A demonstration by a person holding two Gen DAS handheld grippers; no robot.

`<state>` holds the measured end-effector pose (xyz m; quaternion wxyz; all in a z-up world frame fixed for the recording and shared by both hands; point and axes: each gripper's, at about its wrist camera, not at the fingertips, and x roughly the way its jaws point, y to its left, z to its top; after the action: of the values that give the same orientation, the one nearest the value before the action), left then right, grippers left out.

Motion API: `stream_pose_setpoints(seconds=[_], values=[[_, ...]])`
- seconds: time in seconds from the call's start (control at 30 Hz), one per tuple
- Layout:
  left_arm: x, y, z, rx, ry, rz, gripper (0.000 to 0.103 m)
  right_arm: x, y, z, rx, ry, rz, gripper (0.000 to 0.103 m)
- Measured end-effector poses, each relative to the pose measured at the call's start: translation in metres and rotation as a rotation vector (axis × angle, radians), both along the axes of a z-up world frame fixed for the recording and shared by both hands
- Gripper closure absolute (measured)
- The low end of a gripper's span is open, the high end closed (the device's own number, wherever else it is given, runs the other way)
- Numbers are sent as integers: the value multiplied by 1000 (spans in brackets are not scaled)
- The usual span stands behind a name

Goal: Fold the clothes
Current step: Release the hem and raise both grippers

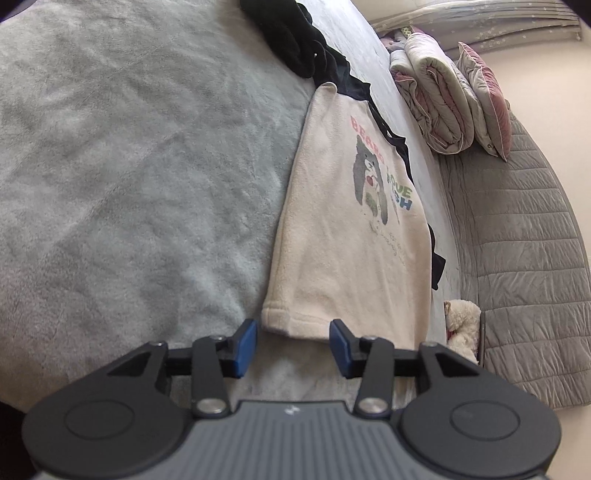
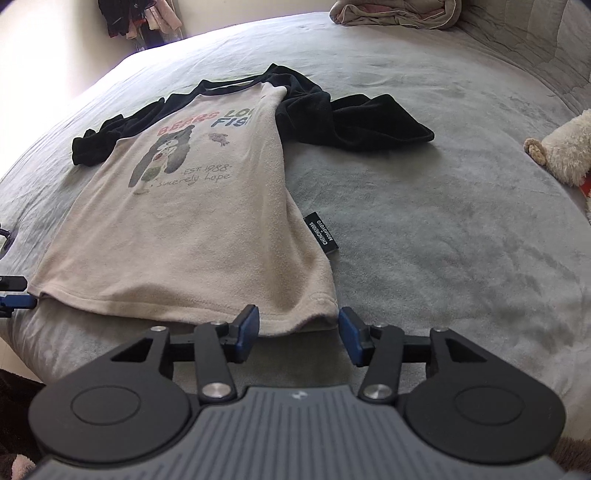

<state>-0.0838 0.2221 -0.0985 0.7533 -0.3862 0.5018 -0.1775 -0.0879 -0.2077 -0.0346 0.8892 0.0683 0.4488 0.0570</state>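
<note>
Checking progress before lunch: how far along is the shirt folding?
Done: the bear-print shirt lies flat on the bed. In hand: nothing yet; left tongs and right tongs are open at its hem corners. Left: every fold, sleeves included.

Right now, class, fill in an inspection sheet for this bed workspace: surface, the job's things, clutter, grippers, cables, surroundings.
Surface: grey plush blanket covering the bed, lightly rumpled.
Job's things: cream shirt with black sleeves and a bear print, lying flat, print side up, sleeves spread out; black side label showing at its right seam.
Clutter: plush toy at the bed's edge; rolled duvet and pink pillow near the headboard.
Grippers: left gripper open at the hem's left corner; right gripper open at the hem's right corner; neither holds cloth.
Cables: nothing seen.
Surroundings: quilted grey headboard; clothes hanging by the far wall.
</note>
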Motion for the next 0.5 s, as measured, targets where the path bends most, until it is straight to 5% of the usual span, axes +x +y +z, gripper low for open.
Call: stream_pose_setpoints(seconds=[0.2, 0.37, 0.5], values=[[-18, -15, 11, 120, -163, -21, 58, -20, 4, 9, 1, -121, 24, 50], [-27, -33, 22, 261, -267, -110, 50, -36, 34, 11, -126, -200, 162, 50], [-37, -47, 27, 363, -338, -208, 51, -43, 52, 5, -122, -187, 275, 50]])
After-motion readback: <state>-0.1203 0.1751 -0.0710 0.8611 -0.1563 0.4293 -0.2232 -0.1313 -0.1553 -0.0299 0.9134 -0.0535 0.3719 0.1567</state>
